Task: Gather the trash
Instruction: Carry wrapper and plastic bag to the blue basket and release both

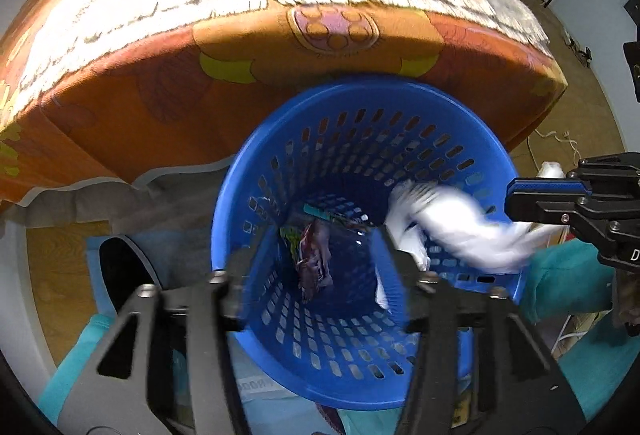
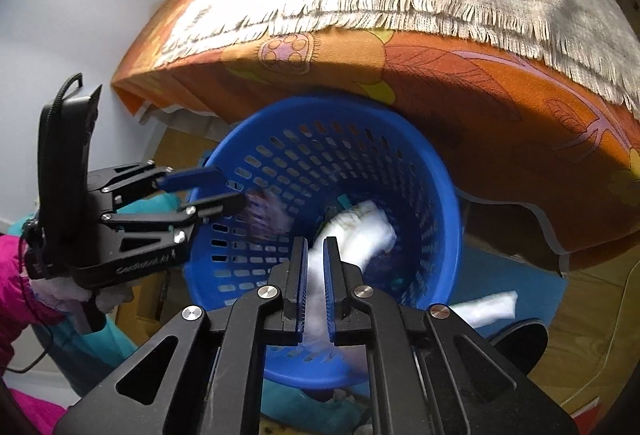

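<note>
The right gripper point(image 2: 315, 271) pinches a soft, light white tissue wad point(image 2: 360, 231) over the blue basket point(image 2: 440, 195); the left gripper point(image 1: 316, 275) is spread.

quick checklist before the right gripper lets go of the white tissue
1. Tissue held in right gripper: ok, jaws shut on it.
2. Tissue over the basket opening: ok, its free end hangs inside.
3. Left gripper out of the drop path: ok, at the left rim.
4. Left gripper's purple wrapper released: cannot tell, blurred.
5. Room in the basket: ok, only a little trash at the bottom.
6. Basket steady: cannot tell.
</note>
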